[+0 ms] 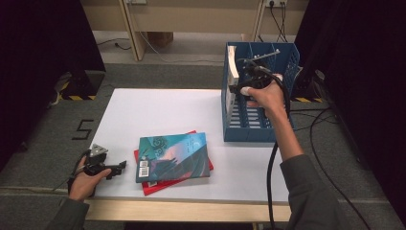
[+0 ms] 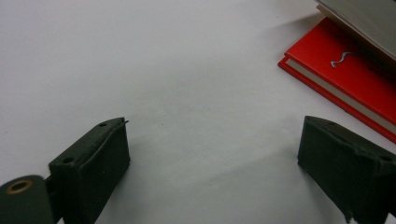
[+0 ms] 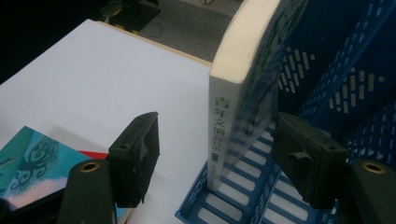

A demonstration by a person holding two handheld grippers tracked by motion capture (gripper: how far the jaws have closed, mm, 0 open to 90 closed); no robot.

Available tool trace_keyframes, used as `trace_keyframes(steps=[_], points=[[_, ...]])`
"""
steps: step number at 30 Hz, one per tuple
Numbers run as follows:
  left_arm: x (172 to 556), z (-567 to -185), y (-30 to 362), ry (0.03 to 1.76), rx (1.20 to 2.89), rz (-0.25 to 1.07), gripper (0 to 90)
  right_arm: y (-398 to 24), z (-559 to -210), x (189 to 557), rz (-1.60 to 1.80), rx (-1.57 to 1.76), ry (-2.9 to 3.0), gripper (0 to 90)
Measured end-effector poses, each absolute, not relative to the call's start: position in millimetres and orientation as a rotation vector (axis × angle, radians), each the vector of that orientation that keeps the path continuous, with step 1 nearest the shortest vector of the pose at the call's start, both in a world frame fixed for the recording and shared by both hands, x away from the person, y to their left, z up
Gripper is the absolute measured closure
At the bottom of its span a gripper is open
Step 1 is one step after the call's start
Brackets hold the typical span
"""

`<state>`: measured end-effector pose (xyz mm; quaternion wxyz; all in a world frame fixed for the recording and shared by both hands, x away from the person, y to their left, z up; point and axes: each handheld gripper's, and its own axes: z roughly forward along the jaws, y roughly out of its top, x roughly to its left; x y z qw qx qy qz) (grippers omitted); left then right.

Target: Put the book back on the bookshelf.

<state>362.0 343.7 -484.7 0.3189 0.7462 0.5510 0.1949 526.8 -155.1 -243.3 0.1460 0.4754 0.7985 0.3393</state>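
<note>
right tongs released, jaws either side of the white book upright in the blue rack; left tongs released on the worktop beside the red book.

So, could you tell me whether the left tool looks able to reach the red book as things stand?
Probably yes: the left tool lies open on the table beside the red book, with bare tabletop between them.
</note>
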Motion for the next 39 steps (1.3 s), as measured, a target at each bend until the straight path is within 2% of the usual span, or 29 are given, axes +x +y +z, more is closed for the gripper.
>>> trace_keyframes(steps=[15, 39], points=[[362.1, -485.0, 343.7, 1.448, 1.959, 0.514, 7.9, -174.3, -253.0, 498.9, 1.048, 1.370, 2.291, 26.9], [362.0, -485.0, 343.6, 1.448, 1.962, 0.517, 7.9, -196.7, -297.7, 456.3, 1.144, 1.388, 2.317, 26.9]])
